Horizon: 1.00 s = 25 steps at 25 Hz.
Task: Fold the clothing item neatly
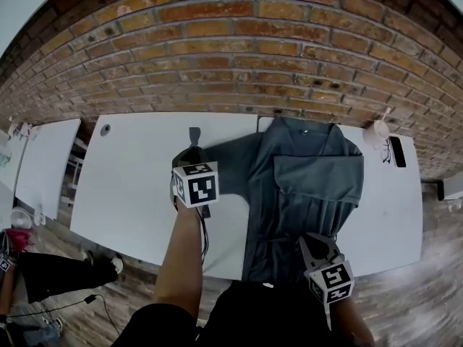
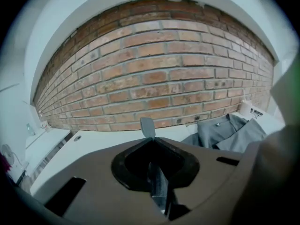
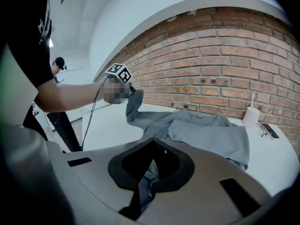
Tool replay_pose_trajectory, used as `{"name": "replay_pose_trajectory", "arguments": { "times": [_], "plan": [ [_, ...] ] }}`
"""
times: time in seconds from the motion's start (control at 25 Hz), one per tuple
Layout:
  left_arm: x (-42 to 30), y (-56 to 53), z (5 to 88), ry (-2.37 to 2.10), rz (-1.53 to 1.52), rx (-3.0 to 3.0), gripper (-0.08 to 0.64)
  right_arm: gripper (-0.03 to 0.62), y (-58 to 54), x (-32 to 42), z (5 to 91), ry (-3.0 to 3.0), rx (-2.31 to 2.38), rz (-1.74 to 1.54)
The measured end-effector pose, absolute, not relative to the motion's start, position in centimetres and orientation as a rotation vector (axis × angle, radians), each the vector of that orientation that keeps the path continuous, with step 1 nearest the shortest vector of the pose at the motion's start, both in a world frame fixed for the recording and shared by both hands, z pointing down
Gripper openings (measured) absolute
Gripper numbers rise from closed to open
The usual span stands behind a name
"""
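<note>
A white counter [image 1: 130, 186] stands in front of a brick wall [image 1: 231, 49], and its left half is bare. Left of the middle, the left tool [image 1: 194, 142] is raised above the counter. Its jaws are pressed together, pinching the end of the sleeve [image 1: 224, 161], which rises off the surface toward them. The sleeve leads right into the grey garment [image 1: 304, 186], which lies flat on the right half of the counter. Its collar is at the far edge, and its right side is folded over onto the body. At the near edge, the right tool [image 1: 314, 244] is clamped shut on the garment's hem, with cloth bunched between its jaws. Further right, near the wall, a pale cup [image 1: 376, 131] stands on the counter. A pair of glasses [image 1: 385, 150] lies just beside it.
</note>
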<state>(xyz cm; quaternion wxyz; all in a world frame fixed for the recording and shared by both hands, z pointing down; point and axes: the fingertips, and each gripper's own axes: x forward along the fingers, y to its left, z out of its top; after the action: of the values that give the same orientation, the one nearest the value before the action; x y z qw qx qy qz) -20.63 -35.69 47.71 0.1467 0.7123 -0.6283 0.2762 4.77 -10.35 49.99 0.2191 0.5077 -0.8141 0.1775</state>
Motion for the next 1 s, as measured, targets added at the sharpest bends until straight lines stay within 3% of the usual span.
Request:
{"name": "replay_pose_trajectory", "arguments": {
  "times": [0.44, 1.0],
  "plan": [
    [-2.0, -32.5, 48.5, -1.591, 0.859, 2.244, 0.014, 0.002, -8.2, 12.6, 49.7, -2.233, 1.523, 0.552],
    [13.4, -29.9, 53.8, -1.403, 0.963, 2.293, 0.014, 0.002, -7.4, 22.0, 51.4, -2.170, 1.571, 0.607]
  ]
}}
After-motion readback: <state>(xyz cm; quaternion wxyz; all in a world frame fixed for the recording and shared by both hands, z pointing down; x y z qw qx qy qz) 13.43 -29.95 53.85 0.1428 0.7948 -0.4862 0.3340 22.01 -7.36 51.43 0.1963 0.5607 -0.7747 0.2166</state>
